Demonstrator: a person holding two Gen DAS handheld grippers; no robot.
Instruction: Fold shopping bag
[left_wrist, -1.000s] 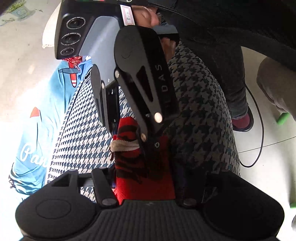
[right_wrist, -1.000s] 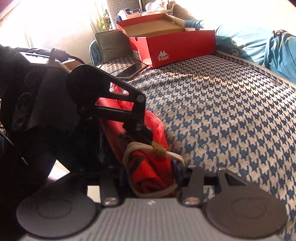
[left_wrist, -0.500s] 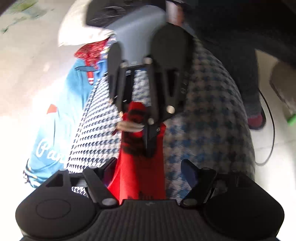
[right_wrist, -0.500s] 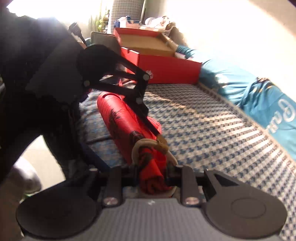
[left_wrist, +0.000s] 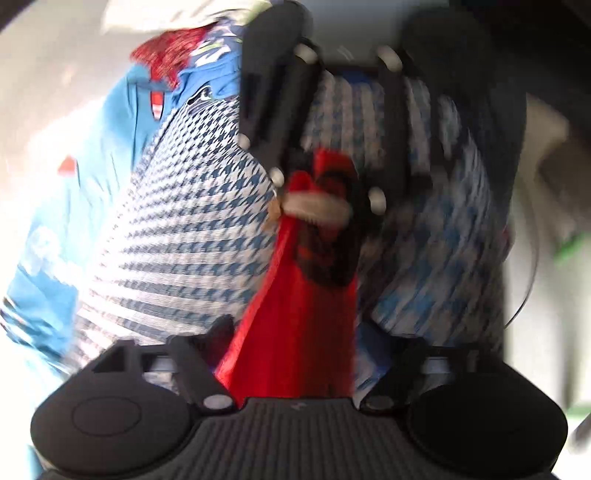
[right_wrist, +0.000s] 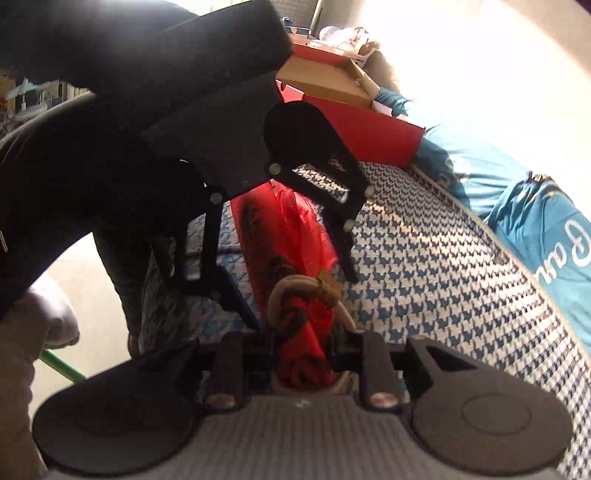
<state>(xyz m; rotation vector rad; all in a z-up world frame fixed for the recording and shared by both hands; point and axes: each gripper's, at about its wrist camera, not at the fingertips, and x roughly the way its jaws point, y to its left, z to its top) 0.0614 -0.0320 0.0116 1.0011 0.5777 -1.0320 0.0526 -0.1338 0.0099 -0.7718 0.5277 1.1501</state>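
Spreading across both views, a blue-and-white houndstooth bedcover (right_wrist: 424, 258) is seen, with a red shoebox (right_wrist: 354, 122) at its far end and a light blue garment (right_wrist: 546, 236) beside it. The red shopping bag (right_wrist: 295, 258), rolled into a narrow bundle with a cream cord handle (right_wrist: 291, 291) looped round it, is held above the cover. The right gripper (right_wrist: 303, 354) is clamped on one end. The left gripper (left_wrist: 295, 354) is closing, the bag's other end lying between its jaws.
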